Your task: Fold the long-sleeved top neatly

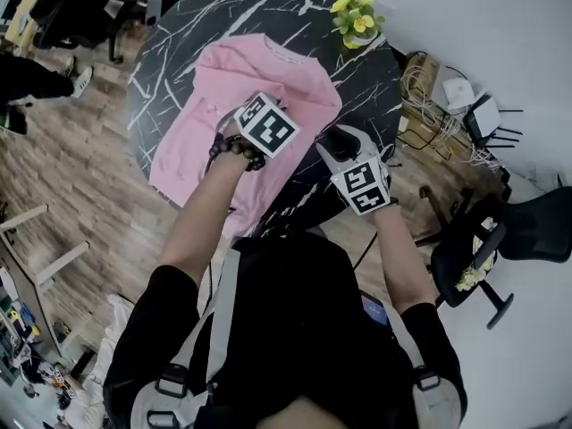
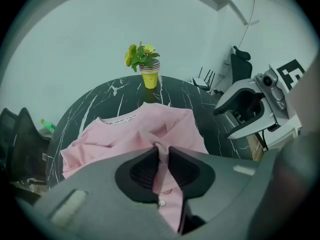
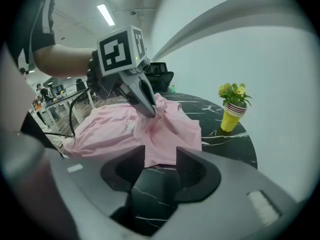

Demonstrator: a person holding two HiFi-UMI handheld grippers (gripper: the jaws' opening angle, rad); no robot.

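Pink long-sleeved top (image 1: pixel 268 79) lies on the round black marble counter (image 1: pixel 170 34), upper centre of the head view, with its collar toward the top of the frame. My left gripper (image 2: pixel 162 153) is over the top's middle. Its jaws are nearly closed, pinching a ridge of pink fabric (a small button shows just below the pads). My right gripper (image 3: pixel 159 165) sits to the right of it in the head view, near the counter's edge. Its jaws stand moderately apart and empty, bare marble under them, the top's edge just beyond. A yellow cup of flowers (image 1: pixel 357 21) stands at the counter's upper right, apart from the top. A black office chair (image 1: pixel 527 231) is at the right of the frame.
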